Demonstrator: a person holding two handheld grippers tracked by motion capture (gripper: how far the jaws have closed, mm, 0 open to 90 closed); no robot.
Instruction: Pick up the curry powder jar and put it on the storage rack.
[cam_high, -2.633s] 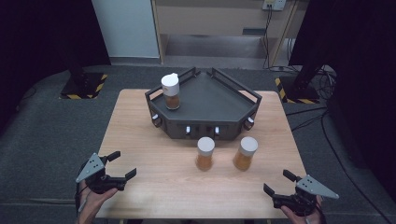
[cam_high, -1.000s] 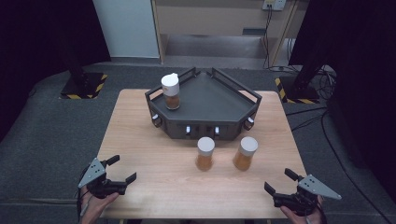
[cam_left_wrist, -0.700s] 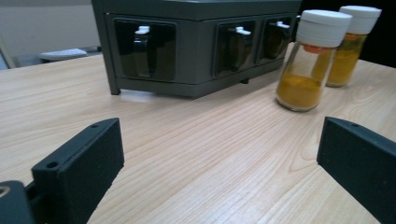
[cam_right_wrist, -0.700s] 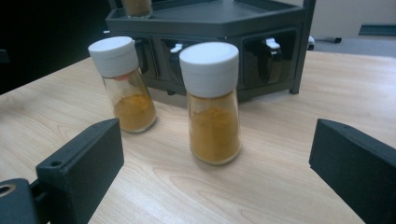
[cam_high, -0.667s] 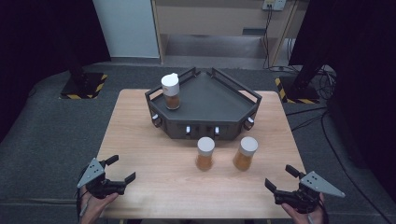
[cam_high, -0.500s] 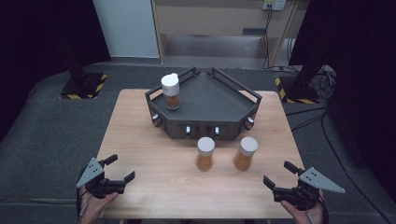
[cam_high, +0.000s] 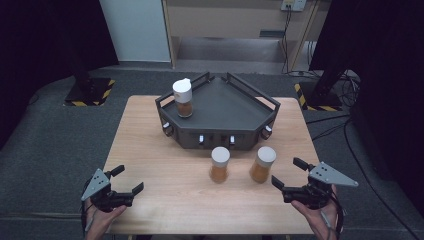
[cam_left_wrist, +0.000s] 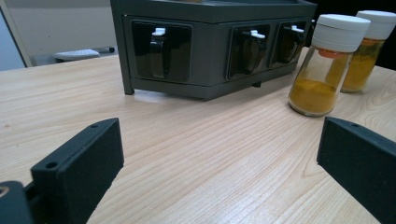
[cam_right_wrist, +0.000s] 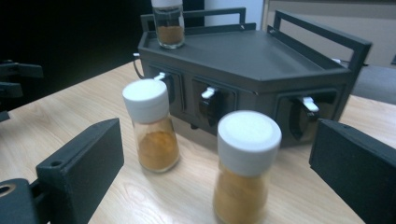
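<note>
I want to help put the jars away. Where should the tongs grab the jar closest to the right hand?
Probably the glass body of the right jar, just below its white cap. It stands upright, so the open right tongs could come in level from the person's side.

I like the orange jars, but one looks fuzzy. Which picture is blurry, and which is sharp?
In the right gripper view, the near jar is soft and out of focus, being close to the camera, and the other jar is slightly blurred. In the left gripper view, the jars and the rack look sharp. In the high view, the table is evenly lit and the room around it is dark.
</note>
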